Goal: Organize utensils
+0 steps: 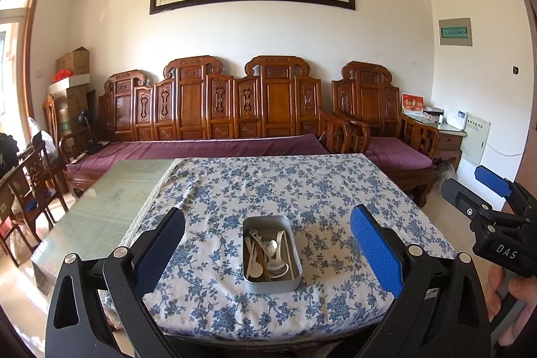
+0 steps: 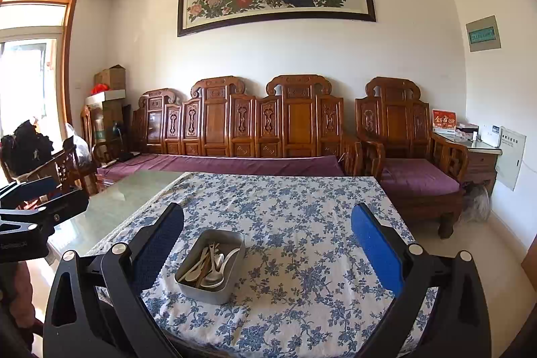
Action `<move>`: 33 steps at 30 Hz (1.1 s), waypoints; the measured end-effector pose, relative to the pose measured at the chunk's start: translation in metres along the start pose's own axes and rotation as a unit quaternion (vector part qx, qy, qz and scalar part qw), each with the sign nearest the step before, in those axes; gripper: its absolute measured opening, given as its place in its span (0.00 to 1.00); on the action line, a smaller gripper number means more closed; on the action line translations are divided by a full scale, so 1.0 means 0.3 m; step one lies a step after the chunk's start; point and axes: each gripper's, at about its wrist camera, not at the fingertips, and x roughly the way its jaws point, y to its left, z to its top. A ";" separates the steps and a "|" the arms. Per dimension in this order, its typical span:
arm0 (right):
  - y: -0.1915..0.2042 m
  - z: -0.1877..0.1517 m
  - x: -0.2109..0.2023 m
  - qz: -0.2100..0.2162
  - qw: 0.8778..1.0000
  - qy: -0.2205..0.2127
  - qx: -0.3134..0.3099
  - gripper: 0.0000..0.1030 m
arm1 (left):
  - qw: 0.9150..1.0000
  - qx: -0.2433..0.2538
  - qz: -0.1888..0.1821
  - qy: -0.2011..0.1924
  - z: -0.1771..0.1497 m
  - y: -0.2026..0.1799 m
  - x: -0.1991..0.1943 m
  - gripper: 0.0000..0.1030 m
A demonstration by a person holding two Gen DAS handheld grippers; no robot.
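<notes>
Utensils (image 1: 270, 252) lie gathered in one grey metal tin (image 1: 250, 282) that stands on the floral-clothed table (image 1: 335, 190), in the near half of the cloth. Seen from the left wrist, the tin sits at about 6 o'clock of the cloth, centred between the tool's fingers; from the right wrist it lies toward 7 o'clock.

Contents of the tin: pale spoons (image 1: 254, 269), a steel spoon (image 1: 280, 267), wooden chopsticks (image 1: 289, 252) and what appears to be a fork, heaped loosely and crossing one another. No utensil shows on the cloth outside the tin, and no second container is in view.

Left tool (image 1: 267, 252): jaws wide, holding nothing, raised above and short of the tin. Right tool (image 2: 267, 252): jaws wide, holding nothing, likewise clear of the table.

Judgement on the step: the scene fits two stages alike. Either the utensils have been collected into the tin and both tools are drawn back, or the heap waits to be sorted out of it. The pictures do not settle which. Any pick from the tin would call for a narrow approach between its walls, since the pieces overlap and the steel spoon lies on top of others.
</notes>
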 end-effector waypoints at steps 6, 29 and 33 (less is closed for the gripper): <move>0.002 -0.001 -0.002 0.001 1.000 0.001 0.000 0.97 | 1.000 -0.002 -0.002 0.000 -0.007 0.002 0.004 0.92; 0.000 0.000 -0.001 0.001 1.000 0.001 0.001 0.97 | 1.000 -0.002 -0.001 0.001 -0.010 0.003 0.010 0.92; 0.000 -0.002 -0.001 0.001 1.000 0.001 0.001 0.97 | 1.000 -0.002 -0.002 0.001 -0.011 0.002 0.010 0.92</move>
